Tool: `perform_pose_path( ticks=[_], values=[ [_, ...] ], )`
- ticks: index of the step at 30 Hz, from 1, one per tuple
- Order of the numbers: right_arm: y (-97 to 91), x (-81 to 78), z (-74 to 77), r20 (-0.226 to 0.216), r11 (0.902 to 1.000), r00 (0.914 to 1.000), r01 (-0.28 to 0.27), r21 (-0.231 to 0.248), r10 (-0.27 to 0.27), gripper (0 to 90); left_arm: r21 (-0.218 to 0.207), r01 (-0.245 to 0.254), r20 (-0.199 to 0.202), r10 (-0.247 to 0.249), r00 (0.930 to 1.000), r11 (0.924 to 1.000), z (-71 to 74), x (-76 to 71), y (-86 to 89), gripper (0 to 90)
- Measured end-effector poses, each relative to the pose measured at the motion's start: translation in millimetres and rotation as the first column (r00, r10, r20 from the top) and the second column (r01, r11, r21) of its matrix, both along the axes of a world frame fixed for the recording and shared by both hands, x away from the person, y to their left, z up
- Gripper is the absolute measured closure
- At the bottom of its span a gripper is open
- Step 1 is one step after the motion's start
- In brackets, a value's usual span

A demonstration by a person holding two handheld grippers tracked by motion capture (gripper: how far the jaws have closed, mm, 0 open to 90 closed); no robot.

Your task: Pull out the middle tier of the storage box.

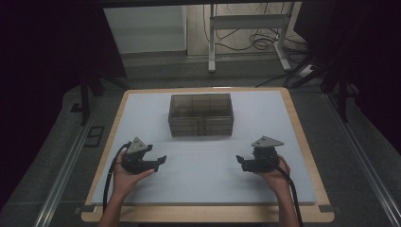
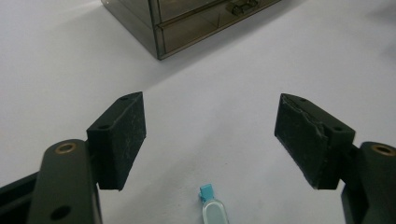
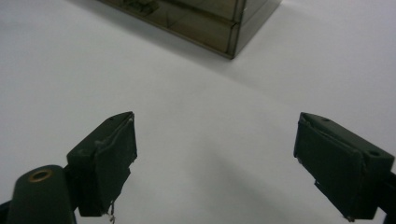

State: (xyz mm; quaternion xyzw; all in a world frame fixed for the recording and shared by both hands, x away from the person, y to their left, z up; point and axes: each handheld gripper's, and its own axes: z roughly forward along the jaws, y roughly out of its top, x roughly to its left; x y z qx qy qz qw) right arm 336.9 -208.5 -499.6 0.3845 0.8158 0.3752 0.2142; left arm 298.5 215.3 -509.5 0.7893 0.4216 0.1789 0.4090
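While both jaws stand released, the smoky clear plastic drawer box [image 1: 201, 114] sits mid-bench, well ahead of you.
Your left gripper [image 1: 161, 160] hovers over a small pale-blue clip-like piece [image 2: 213, 209]; your right gripper [image 1: 239, 160] holds nothing. Reach carelessly and you could shove the light box backward. No readable labels.

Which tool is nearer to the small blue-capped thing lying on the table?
Left. The blue-capped thing lies on the table just below the left tool, between its open pads. The right tool is held open far across the table, near the person's other side.
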Motion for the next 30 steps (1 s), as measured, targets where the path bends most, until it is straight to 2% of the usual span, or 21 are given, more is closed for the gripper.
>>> perform_pose_path(
  ticks=[3, 6, 10, 14, 19, 20, 22, 30],
  values=[
    [-3.2, 0.7, -0.2, 0.007, 0.9999, 0.9999, 0.008, 0.012, -0.008, 14.4, 0.005, -0.002, 0.001, 0.002, 1.0000, 1.0000, -0.4, -0.5, -2.1, 25.3],
    [-7.9, 1.0, -6.7, -0.024, 0.9999, 0.9997, 0.005, 0.012, -0.005, 16.1, 0.022, -0.003, -0.001, 0.003, 1.0000, 0.9997, -2.5, -2.0, -5.8, 25.2],
    [-8.8, -1.3, -5.5, -0.039, 0.9998, 0.9992, -0.004, 0.022, 0.005, 16.6, 0.045, -0.006, -0.012, 0.007, 0.9999, 0.9990, -7.7, -4.7, -6.5, 25.2],
    [-9.9, -5.9, -5.2, -0.044, 0.9995, 0.9989, -0.016, 0.026, 0.017, 17.9, 0.042, -0.006, -0.001, 0.006, 1.0000, 0.9991, -5.6, -6.3, -6.5, 25.9],
    [-11.8, -10.8, -6.5, -0.049, 0.9983, 0.9986, -0.016, 0.057, 0.019, 17.8, 0.041, 0.005, -0.001, -0.005, 1.0000, 0.9991, -4.6, -7.0, -10.6, 26.5],
    [-11.3, -10.7, -6.5, -0.050, 0.9983, 0.9986, -0.013, 0.057, 0.016, 17.5, 0.043, 0.017, 0.010, -0.018, 0.9998, 0.9989, -4.1, -8.7, -12.8, 26.5],
    [-10.8, -10.2, -6.7, -0.049, 0.9981, 0.9987, -0.010, 0.060, 0.013, 17.4, 0.056, 0.009, 0.025, -0.011, 0.9996, 0.9984, -2.4, -9.4, -14.5, 27.7],
    [-13.9, -8.7, -1.9, -0.041, 0.9946, 0.9987, -0.026, 0.100, 0.031, 17.4, 0.062, -0.013, 0.047, 0.010, 0.9988, 0.9980, 6.1, -12.4, -18.4, 26.2]
  ],
)
